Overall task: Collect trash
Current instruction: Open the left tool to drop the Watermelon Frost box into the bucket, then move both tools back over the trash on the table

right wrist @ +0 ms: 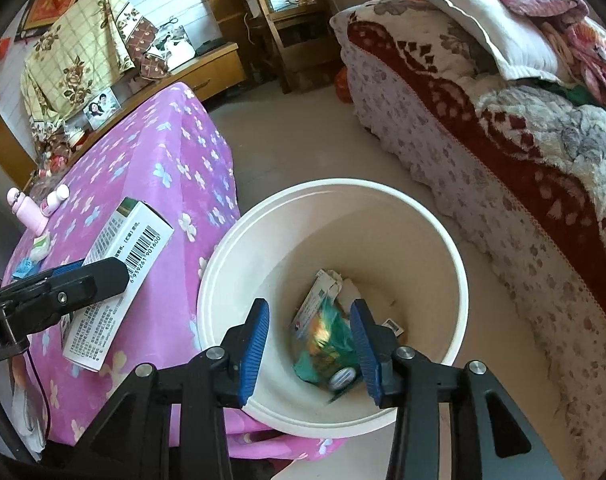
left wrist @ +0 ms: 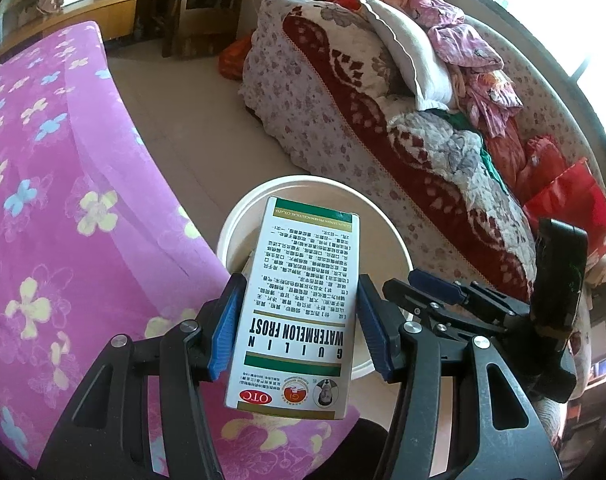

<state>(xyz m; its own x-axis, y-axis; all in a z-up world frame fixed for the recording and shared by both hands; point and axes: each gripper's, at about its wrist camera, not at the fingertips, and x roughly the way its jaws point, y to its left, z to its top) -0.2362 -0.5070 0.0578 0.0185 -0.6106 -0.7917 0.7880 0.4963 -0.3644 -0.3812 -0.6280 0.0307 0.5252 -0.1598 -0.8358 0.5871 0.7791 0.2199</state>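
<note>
Your left gripper (left wrist: pixel 297 324) clamps the white medicine box (left wrist: pixel 299 304) just above the white bin's (right wrist: pixel 231 256) rim. Your right gripper (right wrist: pixel 309 346) stands part open over the bin, gripping nothing (the blurred teal wrapper (right wrist: pixel 327 348) sits between its pads, inside the bin).

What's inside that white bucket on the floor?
Inside the white bucket lie a blurred green wrapper, a small white box and a few paper scraps. The right gripper, jaws open, hides part of the bottom, so anything under the wrapper cannot be seen.
</note>
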